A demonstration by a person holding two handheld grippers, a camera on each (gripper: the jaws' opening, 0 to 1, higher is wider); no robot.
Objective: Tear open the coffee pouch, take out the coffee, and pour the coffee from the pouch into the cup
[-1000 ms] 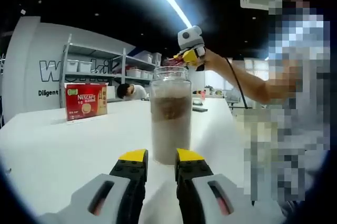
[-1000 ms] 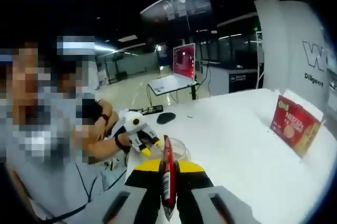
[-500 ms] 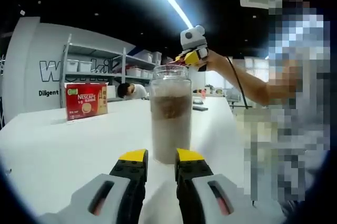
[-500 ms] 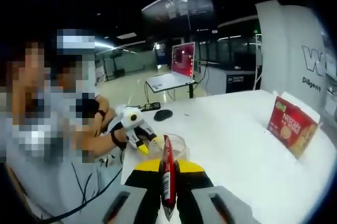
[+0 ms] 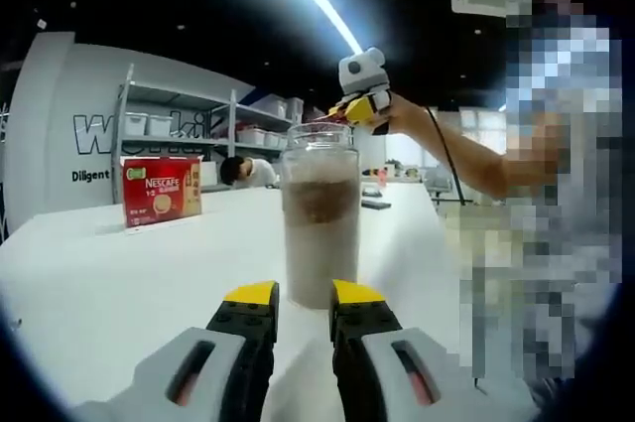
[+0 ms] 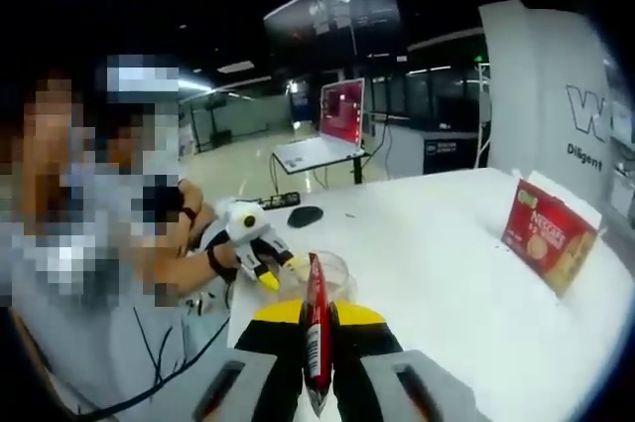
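1. Coffee pouch (image 6: 316,338), a slim red stick, stands clenched between the right gripper's (image 6: 316,315) jaws, held above the mouth of the cup (image 6: 332,273).
2. From the left gripper view, the cup (image 5: 320,213) is a tall clear glass on the white bench (image 5: 119,283), with a brownish fill already showing inside; the right gripper (image 5: 361,94) hangs just over its rim.
3. Left gripper (image 5: 302,295) sits low in front of the cup, jaws nearly together with nothing between them and apart from the glass.
4. Risk, as I judge it: nothing steadies the cup, so a knock from the pouch or right jaws could tip the tall glass.
5. Powder could also miss the mouth if the pouch drifts off centre.
6. Red Nescafe box (image 5: 162,189) stands well apart on the bench.
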